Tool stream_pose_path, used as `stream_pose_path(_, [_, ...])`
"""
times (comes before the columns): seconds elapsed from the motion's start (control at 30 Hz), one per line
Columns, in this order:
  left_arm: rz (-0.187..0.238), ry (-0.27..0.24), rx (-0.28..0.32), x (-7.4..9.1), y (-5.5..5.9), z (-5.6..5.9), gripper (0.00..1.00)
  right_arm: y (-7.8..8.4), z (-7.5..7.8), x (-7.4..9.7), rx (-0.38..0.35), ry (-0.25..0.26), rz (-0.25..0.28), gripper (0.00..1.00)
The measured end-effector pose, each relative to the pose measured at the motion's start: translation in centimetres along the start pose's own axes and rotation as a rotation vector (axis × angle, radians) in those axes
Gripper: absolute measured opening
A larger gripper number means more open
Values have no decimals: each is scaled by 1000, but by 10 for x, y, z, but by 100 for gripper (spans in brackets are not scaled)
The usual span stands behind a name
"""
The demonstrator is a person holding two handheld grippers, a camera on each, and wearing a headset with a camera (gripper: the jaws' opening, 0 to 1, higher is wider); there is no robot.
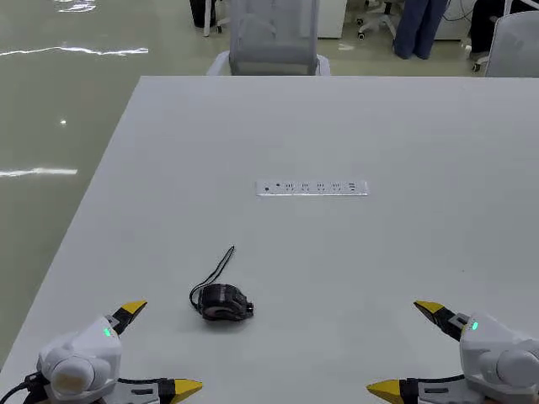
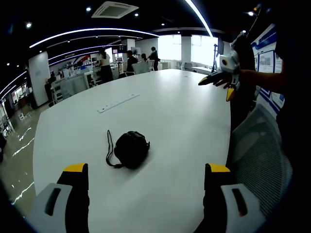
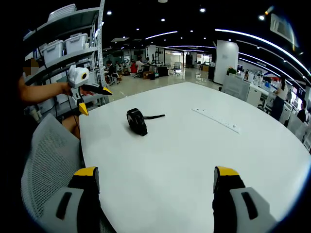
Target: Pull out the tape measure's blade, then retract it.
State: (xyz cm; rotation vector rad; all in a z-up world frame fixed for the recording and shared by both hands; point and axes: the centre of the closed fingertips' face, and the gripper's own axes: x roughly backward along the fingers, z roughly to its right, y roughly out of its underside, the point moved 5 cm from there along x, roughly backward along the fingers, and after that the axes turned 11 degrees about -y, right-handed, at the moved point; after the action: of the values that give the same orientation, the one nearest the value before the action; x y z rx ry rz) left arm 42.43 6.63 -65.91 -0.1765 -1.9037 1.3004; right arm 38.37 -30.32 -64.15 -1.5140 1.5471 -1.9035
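Tape measure [image 1: 223, 304], a small black rounded case with a thin black loop cord [image 1: 221, 268], lies untouched on the bench with no blade drawn out that I can see, so I judge the task has not begun. Nearest me, low in the head view, my left gripper [image 1: 162, 348], white-bodied with yellow tips, hangs over the front edge of the broad white bench [image 1: 337, 126]. Its fingers [image 1: 133, 308] are spread wide and hold nothing. My right gripper [image 1: 405, 348], of the same make, sits level with it on the other side, fingers likewise spread wide and empty. The case rests on the bench just ahead of the left gripper and a little to its right, near that one and well apart from the right one. The cord trails from it toward the far side. In the left gripper view the case sits between my two spread fingers but ahead of them, not touching either. Further on, a flat white socket strip [image 1: 312, 188] lies across the middle of the bench. A grey mesh office chair [image 1: 271, 38] stands at the far edge, with glossy pale floor [image 1: 67, 84] around it. Everything is left to do: steadying the case, catching the blade's end, drawing it out, then letting it run back in.
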Motion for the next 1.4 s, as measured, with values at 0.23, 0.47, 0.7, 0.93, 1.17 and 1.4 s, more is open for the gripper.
stream_pose_path(0.23, [-3, 0, -9, -1, 0, -2, 99, -1, 1, 0, 8, -5, -1, 100])
stream_pose_path(0.47, [-5, -5, -24, -4, -3, -9, 97, -1, 2, -4, 27, -23, -13, 97])
stream_pose_path(0.7, [-7, 4, -48, -8, -8, -17, 95, -5, 3, -9, 43, -43, -14, 96])
stream_pose_path(0.93, [-16, 22, -71, -17, -10, -19, 93, -9, 4, -15, 65, -81, -17, 92])
stream_pose_path(1.17, [-21, 45, -92, -23, -11, -20, 90, -9, 8, -22, 79, -105, -29, 89])
stream_pose_path(1.4, [-19, 72, -118, -31, -14, -21, 84, -14, 11, -29, 107, -127, -28, 84])
